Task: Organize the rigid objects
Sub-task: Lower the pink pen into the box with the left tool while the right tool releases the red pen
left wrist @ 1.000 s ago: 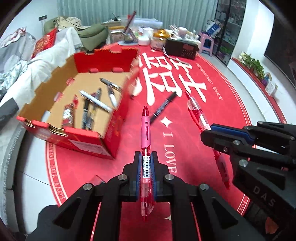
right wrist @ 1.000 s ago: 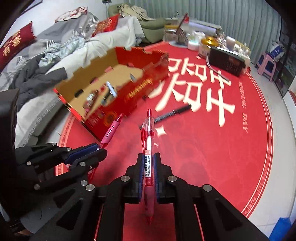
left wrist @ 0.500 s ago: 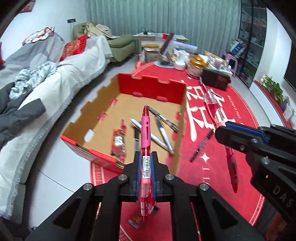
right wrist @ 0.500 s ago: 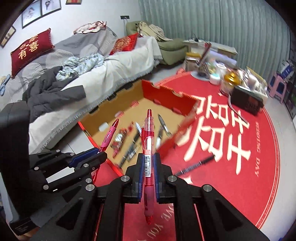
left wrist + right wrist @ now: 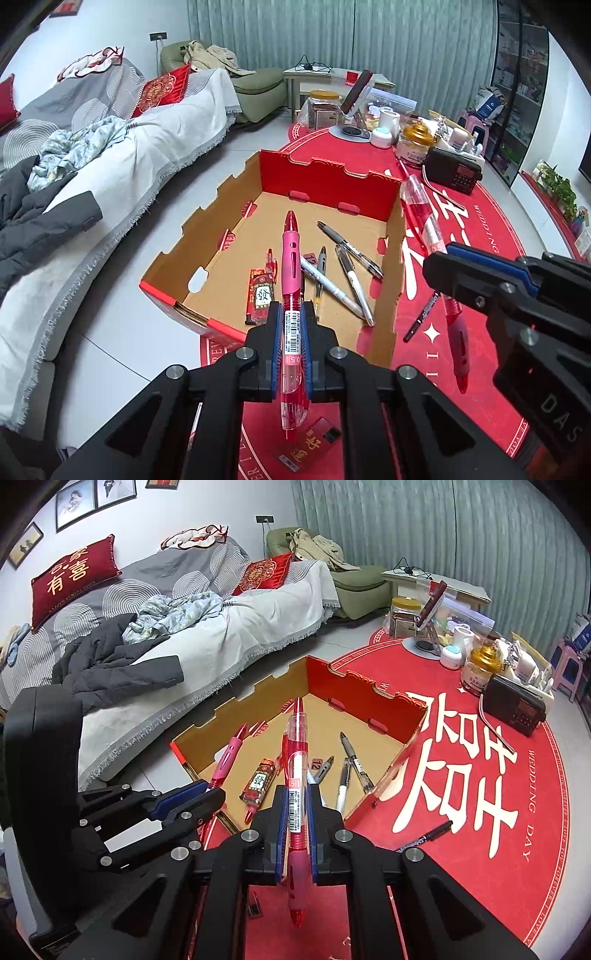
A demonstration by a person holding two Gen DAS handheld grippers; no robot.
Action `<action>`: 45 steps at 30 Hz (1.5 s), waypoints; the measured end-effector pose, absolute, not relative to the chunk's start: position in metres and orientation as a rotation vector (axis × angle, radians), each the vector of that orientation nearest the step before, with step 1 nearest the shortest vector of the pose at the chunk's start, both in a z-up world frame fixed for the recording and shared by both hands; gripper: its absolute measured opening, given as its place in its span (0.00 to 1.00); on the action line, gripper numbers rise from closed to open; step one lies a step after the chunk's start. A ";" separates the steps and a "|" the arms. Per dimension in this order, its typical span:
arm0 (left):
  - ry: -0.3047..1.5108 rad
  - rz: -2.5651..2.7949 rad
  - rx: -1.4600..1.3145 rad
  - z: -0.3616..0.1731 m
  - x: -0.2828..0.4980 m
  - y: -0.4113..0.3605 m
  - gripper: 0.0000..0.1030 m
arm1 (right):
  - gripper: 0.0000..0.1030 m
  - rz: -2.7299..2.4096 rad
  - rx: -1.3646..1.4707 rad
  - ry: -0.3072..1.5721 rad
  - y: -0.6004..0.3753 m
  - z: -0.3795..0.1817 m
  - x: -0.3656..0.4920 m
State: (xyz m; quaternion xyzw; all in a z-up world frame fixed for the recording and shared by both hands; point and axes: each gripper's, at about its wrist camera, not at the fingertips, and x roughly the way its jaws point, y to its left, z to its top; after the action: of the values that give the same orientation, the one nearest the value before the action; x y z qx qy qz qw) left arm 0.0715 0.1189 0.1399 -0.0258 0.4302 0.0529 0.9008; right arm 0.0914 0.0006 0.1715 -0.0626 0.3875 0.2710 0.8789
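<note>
Left gripper (image 5: 291,345) jaws clamped on pink pen (image 5: 291,266); right gripper (image 5: 297,829) jaws clamped on red pen (image 5: 297,775). Both hang over the near edge of the cardboard box (image 5: 325,181), pens pointing toward 12 o'clock. Risks: a release from here may bounce a pen off the box wall onto the red rug (image 5: 535,849); grippers sit close and could knock together. Black marker (image 5: 428,834) lies outside on the rug, at 4 o'clock of the box.

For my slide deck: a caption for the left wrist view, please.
Left gripper clamps a pink-grip red pen above an open red cardboard box.
</note>
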 end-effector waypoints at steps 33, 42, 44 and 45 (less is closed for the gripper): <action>0.941 0.145 -0.097 0.114 0.117 0.152 0.09 | 0.10 0.563 -0.160 0.852 0.036 0.150 0.142; 0.961 0.147 -0.101 0.107 0.127 0.157 0.09 | 0.10 0.552 -0.161 0.869 0.038 0.143 0.153; 0.963 0.147 -0.099 0.106 0.129 0.157 0.09 | 0.10 0.550 -0.159 0.872 0.038 0.142 0.155; 0.963 0.147 -0.099 0.106 0.130 0.157 0.09 | 0.10 0.550 -0.158 0.874 0.038 0.141 0.156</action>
State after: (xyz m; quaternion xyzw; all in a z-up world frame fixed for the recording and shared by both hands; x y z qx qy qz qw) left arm 0.1296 0.1573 0.1060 -0.0476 0.4623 0.0704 0.8826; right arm 0.1559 0.0378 0.1412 -0.0755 0.4174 0.2626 0.8667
